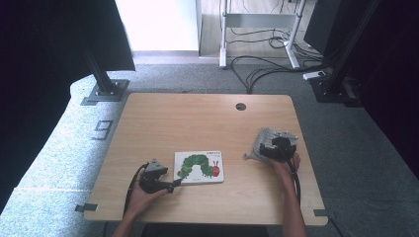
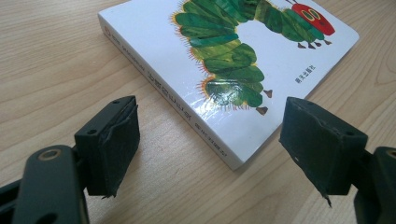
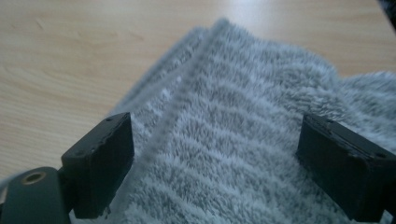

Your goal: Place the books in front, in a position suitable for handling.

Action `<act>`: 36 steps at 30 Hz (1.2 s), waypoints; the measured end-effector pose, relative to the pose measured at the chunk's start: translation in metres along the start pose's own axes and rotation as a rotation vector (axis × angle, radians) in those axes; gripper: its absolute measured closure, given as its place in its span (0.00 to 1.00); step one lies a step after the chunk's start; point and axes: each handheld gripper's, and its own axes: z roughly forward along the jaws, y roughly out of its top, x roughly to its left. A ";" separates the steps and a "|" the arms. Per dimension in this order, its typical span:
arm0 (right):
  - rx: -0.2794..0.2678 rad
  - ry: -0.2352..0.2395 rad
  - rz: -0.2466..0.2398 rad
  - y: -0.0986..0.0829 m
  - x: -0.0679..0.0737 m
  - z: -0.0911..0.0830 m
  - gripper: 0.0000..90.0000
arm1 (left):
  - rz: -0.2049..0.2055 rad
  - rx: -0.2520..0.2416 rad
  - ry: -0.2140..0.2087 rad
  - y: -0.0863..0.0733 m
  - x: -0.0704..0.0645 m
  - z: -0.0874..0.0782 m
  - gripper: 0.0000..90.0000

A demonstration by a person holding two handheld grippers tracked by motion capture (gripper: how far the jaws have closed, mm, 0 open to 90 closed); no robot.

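Observation:
A white board book (image 1: 199,167) with a green caterpillar on its cover lies flat near the table's front middle. My left gripper (image 1: 175,185) sits just off the book's near left corner, open; in the left gripper view the book's corner (image 2: 233,161) lies between and beyond the two jaws, untouched. A grey fluffy towel (image 1: 264,140) lies at the table's right side. My right gripper (image 1: 276,147) hovers over it, open, with the towel's pile (image 3: 224,140) spread under and between the jaws.
The wooden table (image 1: 197,118) has a round cable hole (image 1: 240,106) near its far edge. Black stands and cables sit on the floor beyond the table.

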 end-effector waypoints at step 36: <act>0.044 -0.068 -0.059 -0.009 -0.009 -0.007 0.75 | 0.014 0.016 -0.011 -0.002 -0.009 0.003 0.23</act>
